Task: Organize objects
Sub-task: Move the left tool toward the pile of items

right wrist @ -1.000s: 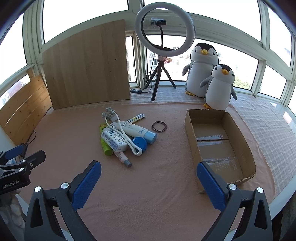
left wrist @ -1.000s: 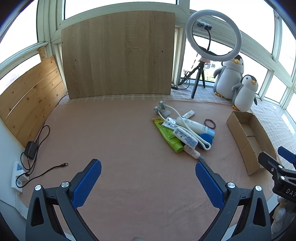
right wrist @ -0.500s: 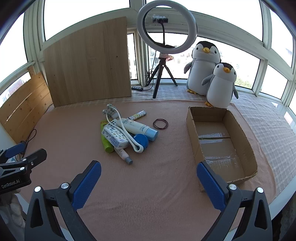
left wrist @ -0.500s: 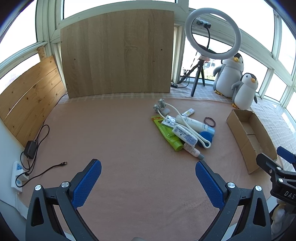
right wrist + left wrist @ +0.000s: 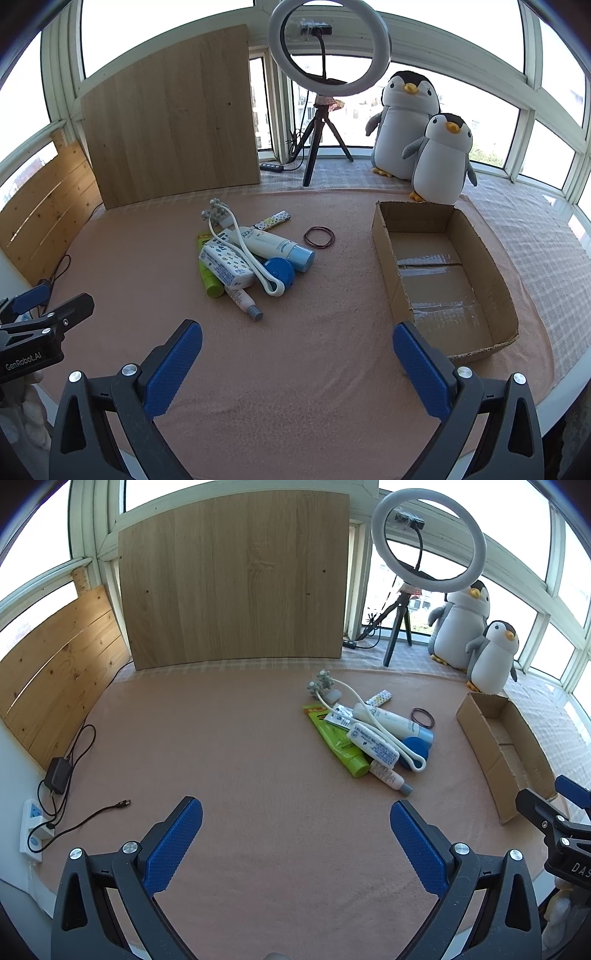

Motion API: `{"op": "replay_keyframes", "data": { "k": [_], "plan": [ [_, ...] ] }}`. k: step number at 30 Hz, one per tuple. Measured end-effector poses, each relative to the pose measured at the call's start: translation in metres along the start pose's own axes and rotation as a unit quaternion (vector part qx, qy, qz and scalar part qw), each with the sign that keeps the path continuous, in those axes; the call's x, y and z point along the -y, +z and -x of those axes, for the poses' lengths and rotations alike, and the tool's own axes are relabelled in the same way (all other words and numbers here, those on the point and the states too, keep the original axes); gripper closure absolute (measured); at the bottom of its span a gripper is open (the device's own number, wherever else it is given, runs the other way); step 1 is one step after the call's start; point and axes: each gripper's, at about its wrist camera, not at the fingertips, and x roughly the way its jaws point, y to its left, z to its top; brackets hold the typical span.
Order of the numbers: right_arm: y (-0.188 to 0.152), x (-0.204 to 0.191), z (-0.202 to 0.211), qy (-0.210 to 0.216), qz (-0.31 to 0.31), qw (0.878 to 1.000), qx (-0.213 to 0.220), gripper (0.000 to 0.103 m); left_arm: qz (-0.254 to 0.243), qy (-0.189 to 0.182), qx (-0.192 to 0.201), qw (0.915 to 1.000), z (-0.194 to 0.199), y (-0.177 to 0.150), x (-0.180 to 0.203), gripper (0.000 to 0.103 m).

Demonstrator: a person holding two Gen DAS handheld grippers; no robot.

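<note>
Toiletry pile (image 5: 251,258) lies well ahead of both spread tongs (image 5: 295,363).

Left gripper (image 5: 295,823), right gripper (image 5: 297,345): black frames, blue textured pads, silver screws, white lettering

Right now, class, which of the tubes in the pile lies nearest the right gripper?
The small pink tube with the grey cap. It sticks out of the pile's near edge, cap end closest to the right gripper, while the green tube and blue-capped white tube lie farther back.
</note>
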Motion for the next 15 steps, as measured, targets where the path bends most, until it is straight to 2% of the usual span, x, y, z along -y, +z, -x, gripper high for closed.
{"op": "replay_keyframes", "data": {
  "k": [7, 15],
  "plan": [
    [-0.002, 0.007, -0.003, -0.004, -0.006, 1.000, -0.006, 0.001, -0.008, 0.006, -0.002, 0.9999, -0.019, 0.012, 0.001, 0.000],
    [-0.009, 0.026, -0.007, -0.013, -0.030, 0.999, -0.021, 0.001, -0.023, -0.004, -0.010, 0.9997, -0.054, 0.037, 0.017, 0.000]
  ]
}}
